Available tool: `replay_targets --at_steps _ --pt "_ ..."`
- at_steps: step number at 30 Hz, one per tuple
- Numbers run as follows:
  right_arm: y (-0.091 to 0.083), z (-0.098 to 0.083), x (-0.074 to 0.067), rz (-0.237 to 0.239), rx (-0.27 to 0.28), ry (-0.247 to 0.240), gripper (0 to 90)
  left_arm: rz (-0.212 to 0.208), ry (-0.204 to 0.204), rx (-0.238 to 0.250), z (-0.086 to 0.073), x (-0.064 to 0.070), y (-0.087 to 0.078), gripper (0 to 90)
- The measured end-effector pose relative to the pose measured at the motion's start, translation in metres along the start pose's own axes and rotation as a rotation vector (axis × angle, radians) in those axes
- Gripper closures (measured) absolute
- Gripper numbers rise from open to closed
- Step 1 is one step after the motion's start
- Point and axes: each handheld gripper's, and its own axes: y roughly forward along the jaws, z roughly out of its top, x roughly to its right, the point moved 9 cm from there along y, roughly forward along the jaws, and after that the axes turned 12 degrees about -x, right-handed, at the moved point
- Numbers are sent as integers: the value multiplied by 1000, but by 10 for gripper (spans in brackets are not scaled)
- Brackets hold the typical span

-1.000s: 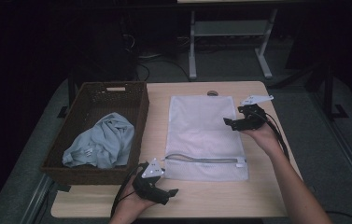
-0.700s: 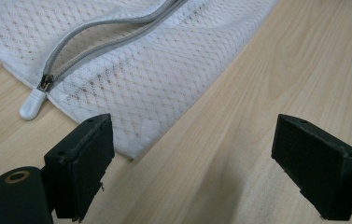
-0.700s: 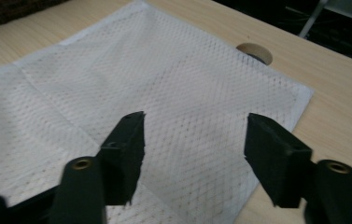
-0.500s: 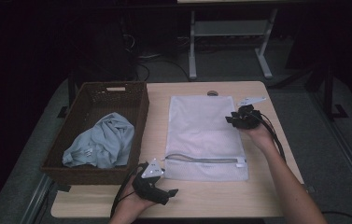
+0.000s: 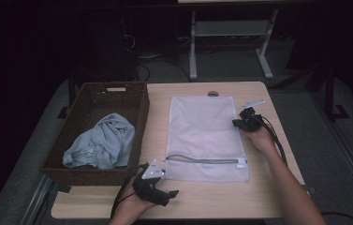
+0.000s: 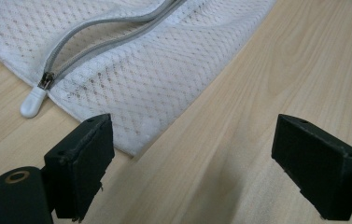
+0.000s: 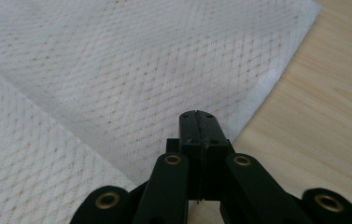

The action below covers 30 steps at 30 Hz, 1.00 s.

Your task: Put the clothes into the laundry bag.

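A white mesh laundry bag (image 5: 207, 136) lies flat on the wooden table (image 5: 211, 201), its grey zipper (image 5: 202, 161) partly undone near the front edge. My right gripper (image 5: 240, 119) is down at the bag's right edge. Its jaws have just been closing and are now shut, pinching the mesh (image 7: 117, 70) at that edge (image 7: 197, 121). My left gripper (image 5: 167, 185) rests open by the bag's front left corner. Nothing is between its jaws (image 6: 211, 172). The mesh corner (image 6: 141, 70) and the white zipper pull (image 6: 33, 100) lie just beyond them.
A dark wicker basket (image 5: 94, 86) stands at the table's left with a crumpled light blue cloth (image 5: 101, 143) inside. A small round grommet (image 5: 213, 93) sits at the table's far edge. Bare wood runs along the front and right of the bag.
My right gripper has come down onto the bag's right edge and its jaws have shut. The left gripper has kept still.
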Motion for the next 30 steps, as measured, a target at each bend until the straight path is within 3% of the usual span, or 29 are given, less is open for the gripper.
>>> replay_targets --at_steps 10,30 --pt "2 -7 4 -5 -27 -3 894 1 1 -7 -1 0 1 126" --pt "-20 -42 25 -21 -93 4 895 3 -7 -6 0 -1 2 126"
